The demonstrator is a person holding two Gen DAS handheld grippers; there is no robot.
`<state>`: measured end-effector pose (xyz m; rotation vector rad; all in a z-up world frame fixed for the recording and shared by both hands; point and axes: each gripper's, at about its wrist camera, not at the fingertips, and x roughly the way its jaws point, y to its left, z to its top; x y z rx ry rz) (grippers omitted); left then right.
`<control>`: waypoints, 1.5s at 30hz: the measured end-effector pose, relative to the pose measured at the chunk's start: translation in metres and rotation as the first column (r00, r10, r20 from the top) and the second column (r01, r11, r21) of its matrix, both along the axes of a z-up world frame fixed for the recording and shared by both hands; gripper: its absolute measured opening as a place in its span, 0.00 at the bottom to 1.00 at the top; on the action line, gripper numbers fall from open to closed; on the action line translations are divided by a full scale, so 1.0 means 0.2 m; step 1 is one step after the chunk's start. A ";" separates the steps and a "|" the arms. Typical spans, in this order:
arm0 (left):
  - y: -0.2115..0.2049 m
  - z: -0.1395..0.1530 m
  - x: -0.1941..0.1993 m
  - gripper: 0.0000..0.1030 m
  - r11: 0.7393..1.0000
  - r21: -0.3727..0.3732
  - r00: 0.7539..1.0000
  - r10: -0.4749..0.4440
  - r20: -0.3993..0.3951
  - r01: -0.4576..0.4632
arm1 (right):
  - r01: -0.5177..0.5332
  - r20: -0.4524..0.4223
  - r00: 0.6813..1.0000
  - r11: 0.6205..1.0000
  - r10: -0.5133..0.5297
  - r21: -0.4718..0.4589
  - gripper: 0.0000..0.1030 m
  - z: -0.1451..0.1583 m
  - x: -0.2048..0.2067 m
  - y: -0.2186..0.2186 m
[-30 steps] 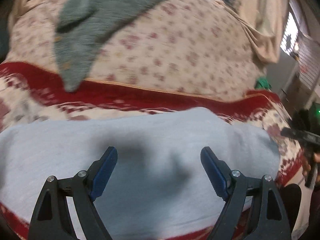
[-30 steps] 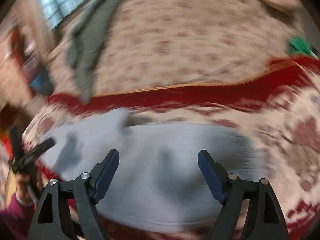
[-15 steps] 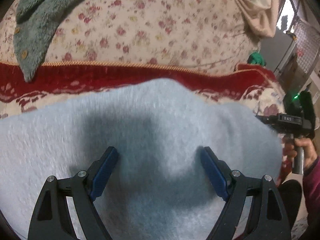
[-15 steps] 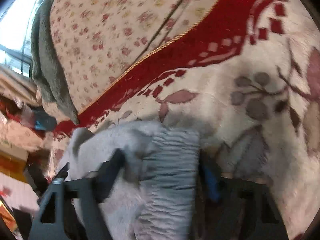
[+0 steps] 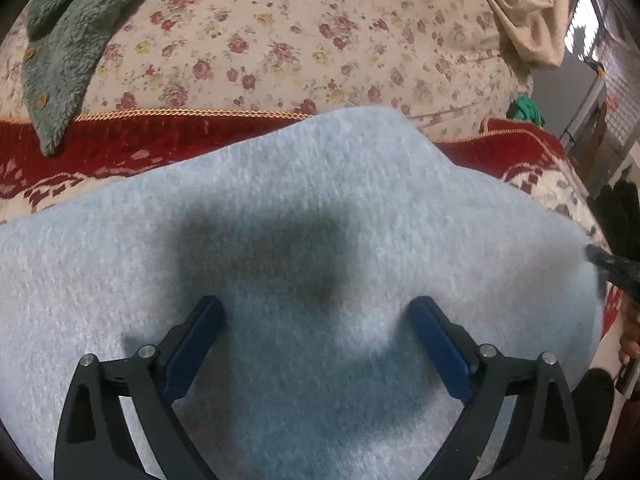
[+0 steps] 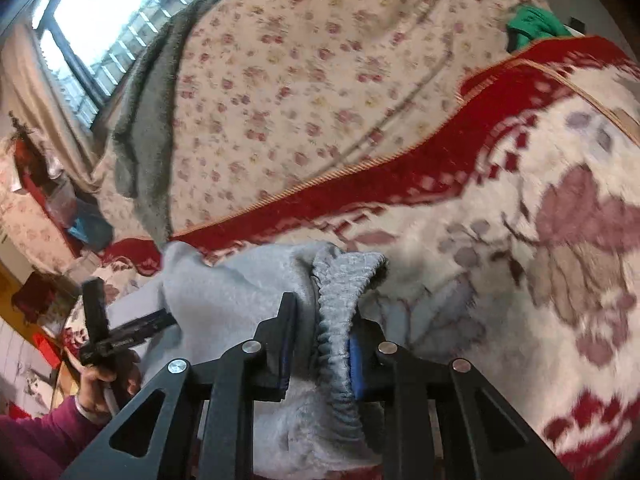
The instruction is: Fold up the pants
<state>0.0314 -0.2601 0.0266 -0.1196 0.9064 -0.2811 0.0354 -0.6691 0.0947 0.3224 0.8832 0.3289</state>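
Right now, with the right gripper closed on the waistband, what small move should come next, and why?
Probably lower the left gripper and close it on the pants: its jaws are open above the fleece, holding nothing, while the right gripper already pinches the gathered waistband. A fold likely needs both ends held.

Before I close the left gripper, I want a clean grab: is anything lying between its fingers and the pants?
Nothing visible: the left gripper is open directly over bare light blue pants.
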 end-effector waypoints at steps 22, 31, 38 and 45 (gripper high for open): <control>-0.12 0.28 0.29 0.95 0.940 0.137 0.939 -0.327 0.104 0.312 | -0.233 0.032 0.972 0.964 0.231 0.129 0.72 0.08 -0.04 0.48; -0.25 0.11 0.53 0.41 0.909 0.160 0.922 -0.384 -0.042 0.385 | -0.354 -0.003 0.934 0.923 0.358 -0.149 0.70 -0.14 -0.13 0.74; -0.25 0.09 0.56 0.22 0.912 0.097 0.918 -0.396 -0.030 0.397 | -0.335 -0.006 0.942 0.939 0.335 -0.078 0.71 -0.09 -0.11 0.68; -0.20 -0.03 0.67 0.73 0.960 0.106 0.965 -0.255 -0.058 0.260 | -0.268 -0.023 0.963 0.950 0.268 -0.160 0.73 -0.15 -0.12 0.76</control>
